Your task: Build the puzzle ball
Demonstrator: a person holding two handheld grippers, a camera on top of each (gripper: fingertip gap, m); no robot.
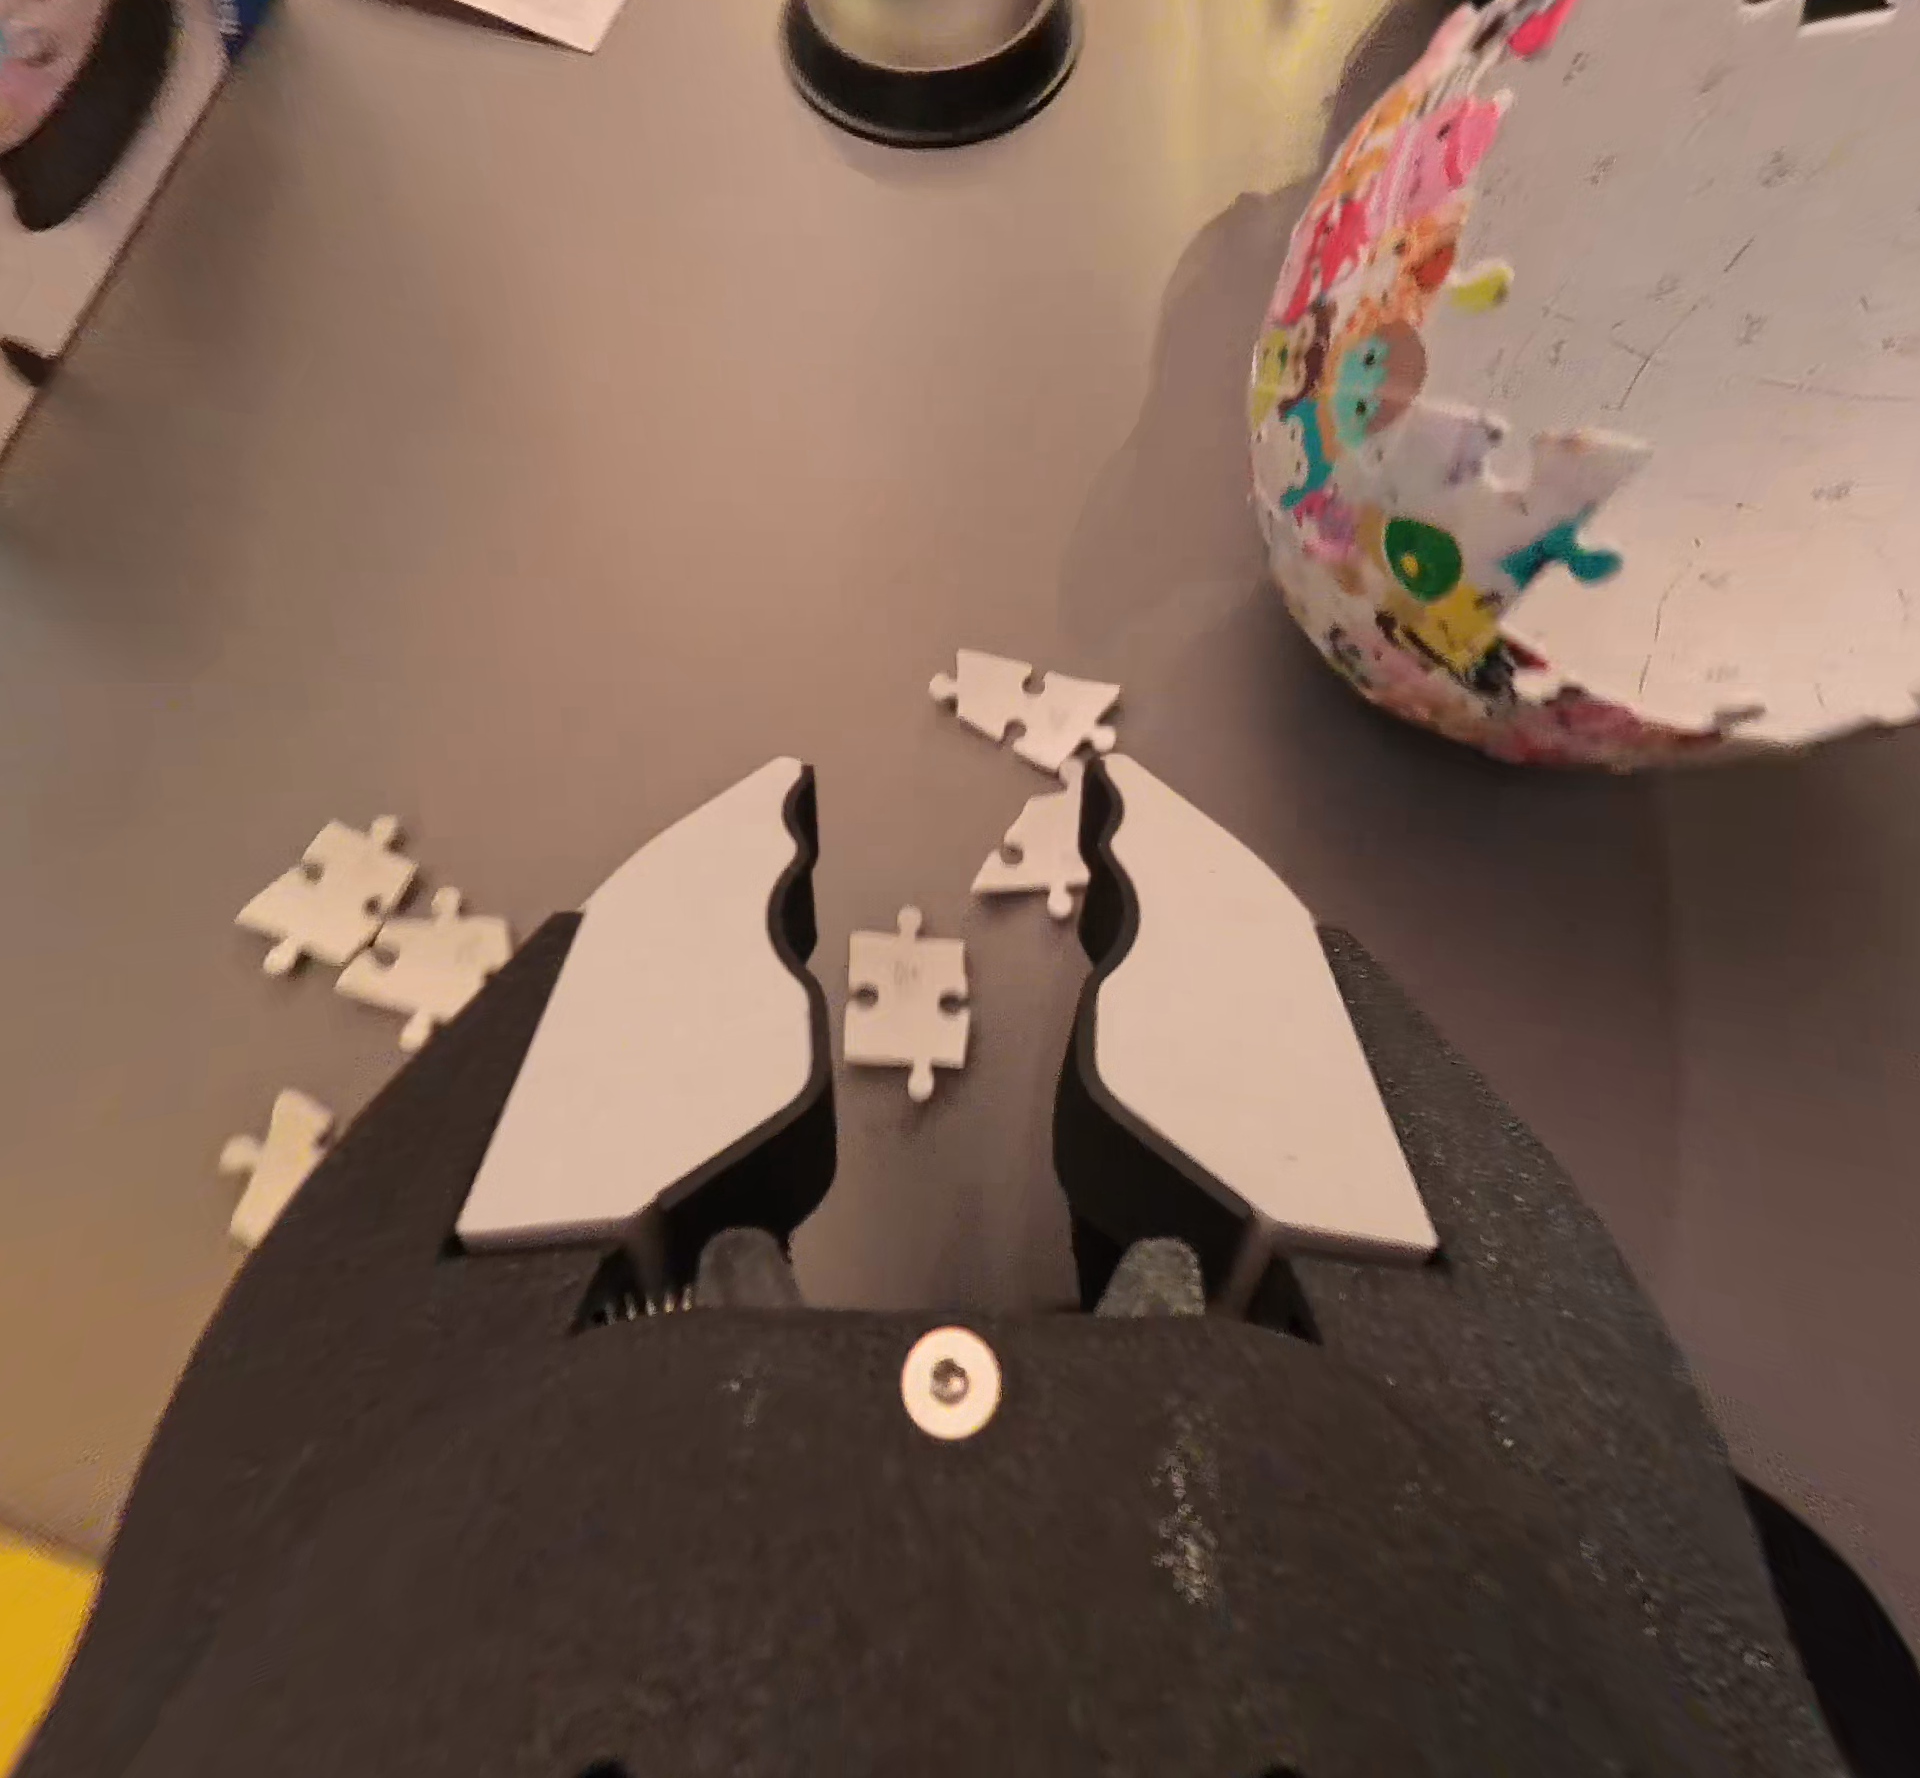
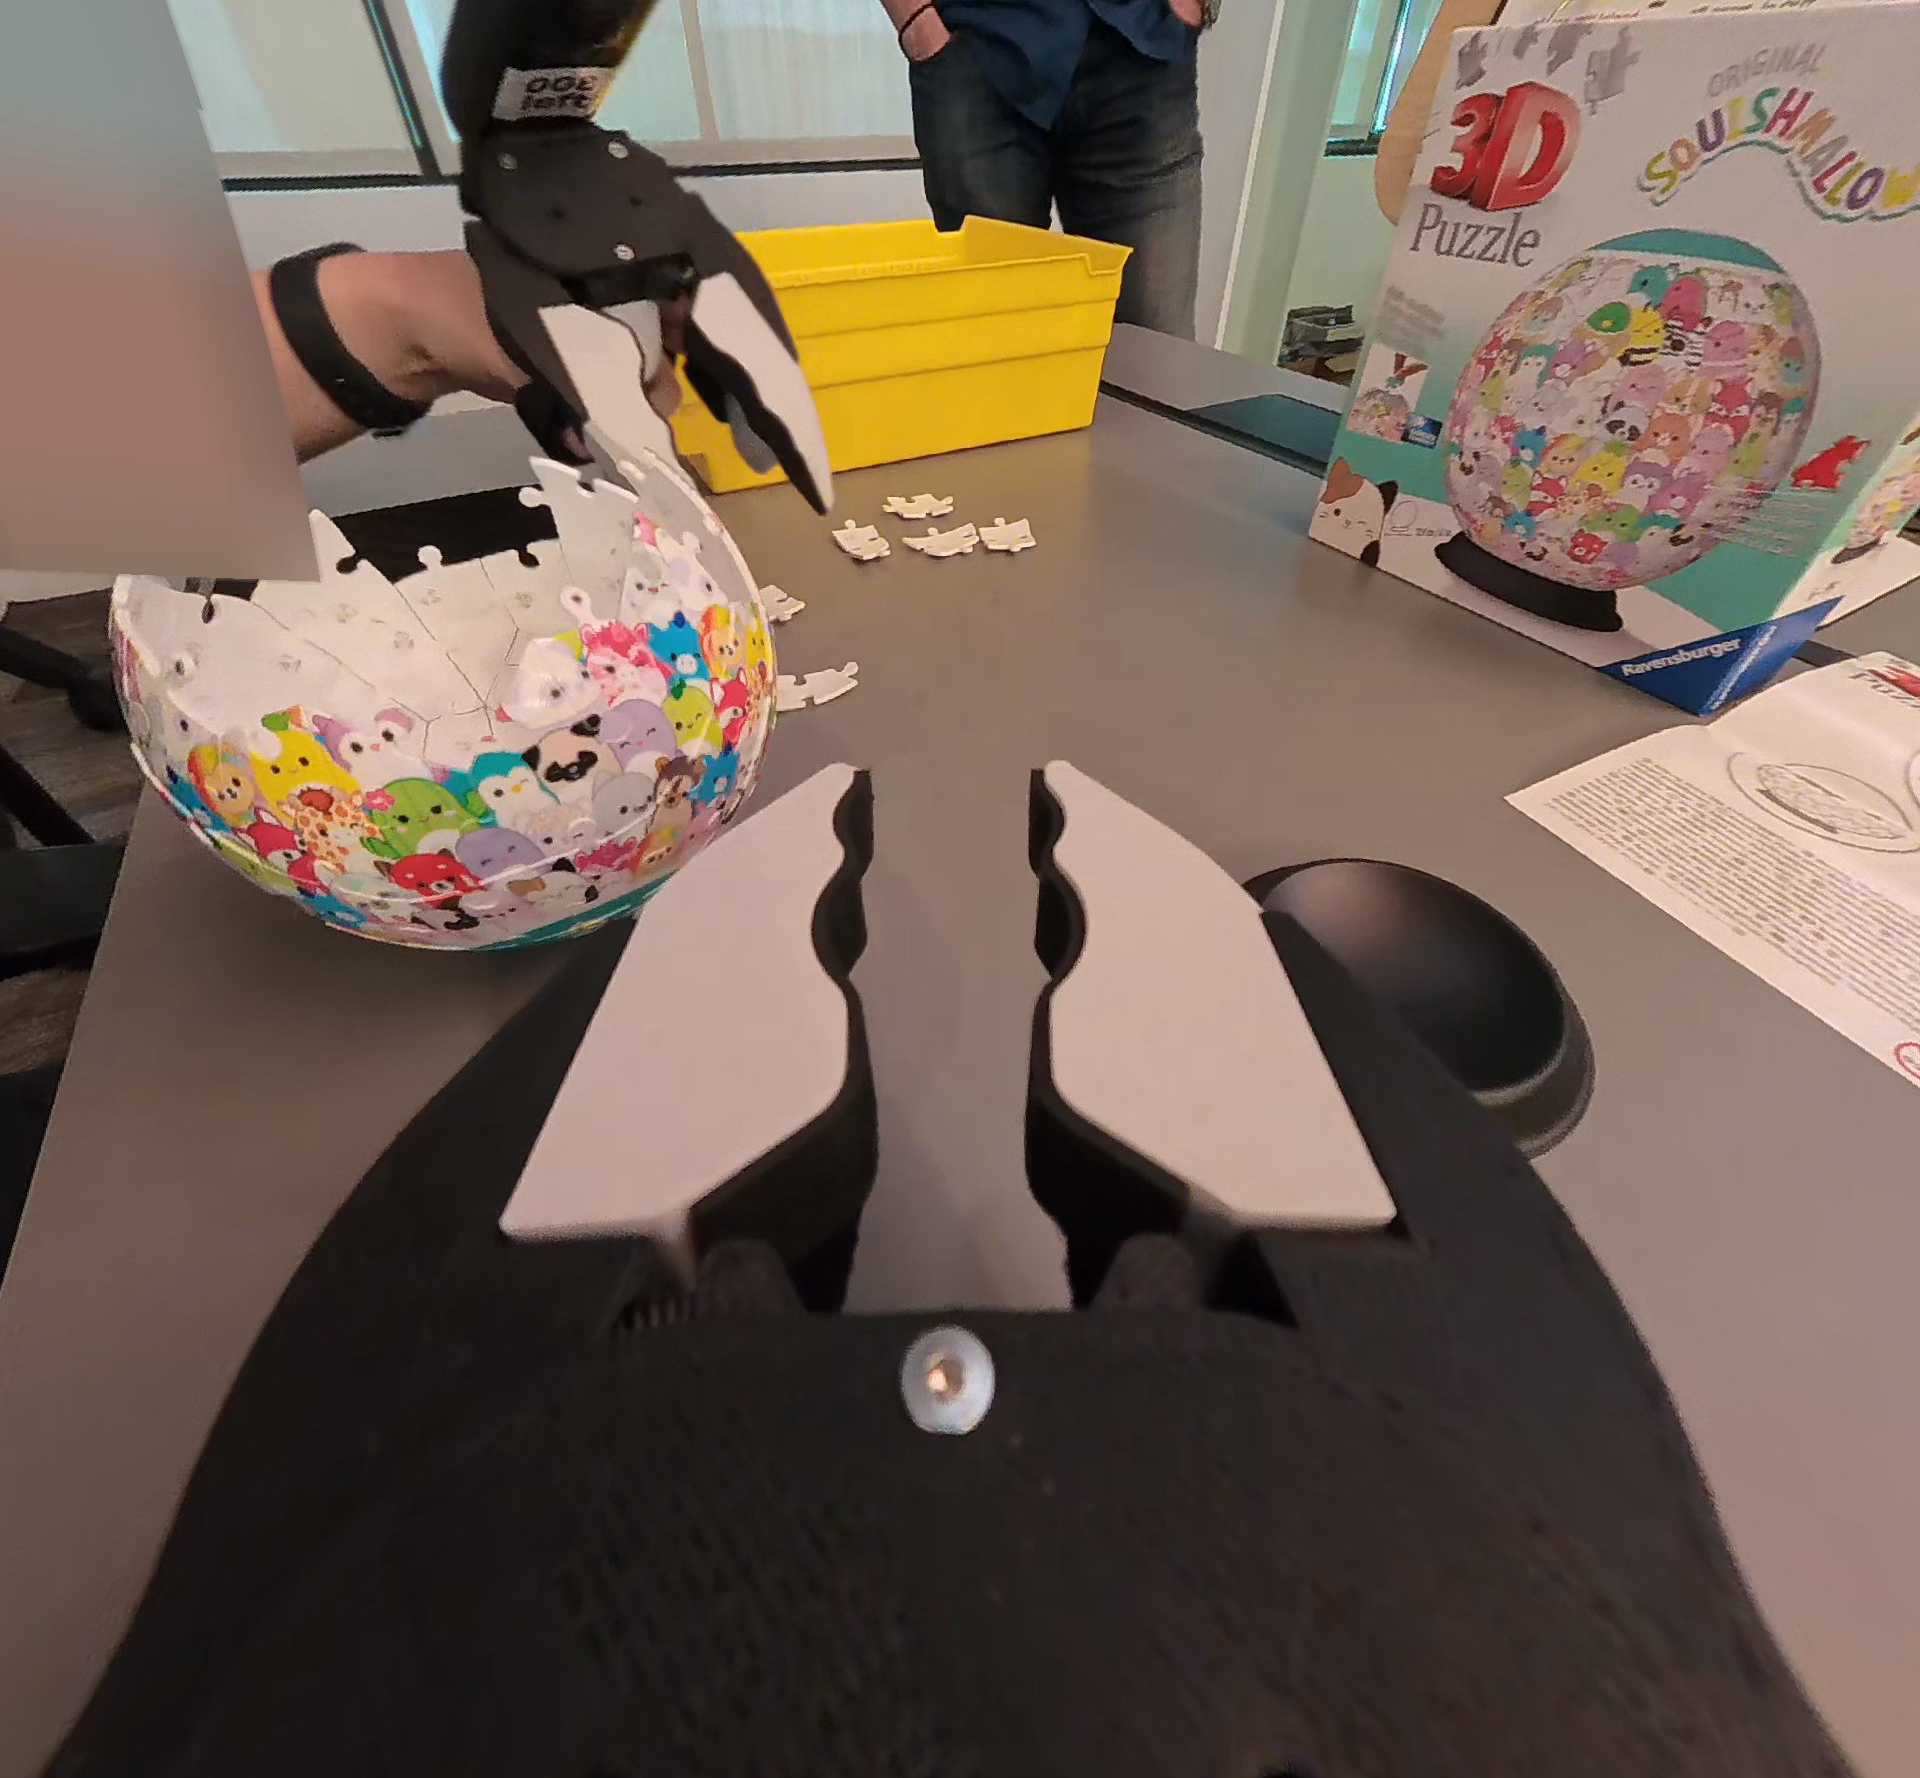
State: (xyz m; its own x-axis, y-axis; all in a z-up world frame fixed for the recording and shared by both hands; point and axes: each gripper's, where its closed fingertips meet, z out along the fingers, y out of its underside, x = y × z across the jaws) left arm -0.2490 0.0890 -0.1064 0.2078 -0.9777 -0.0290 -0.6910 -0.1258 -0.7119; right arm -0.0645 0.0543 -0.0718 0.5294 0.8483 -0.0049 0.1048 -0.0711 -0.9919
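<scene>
left wrist view: the left gripper (image 1: 945,772) hangs jaws apart and empty over loose puzzle pieces (image 1: 907,999) lying face-down on the grey table (image 1: 520,481). the half-built puzzle ball (image 2: 447,741) rests nearby, looking light and fragile, best steadied at its lower shell. the right gripper (image 2: 951,783) is parted, empty too.

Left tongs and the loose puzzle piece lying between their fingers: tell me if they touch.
Apart. In the left wrist view the open left tongs frame the puzzle piece, with bare grey table showing on both sides of it.
</scene>
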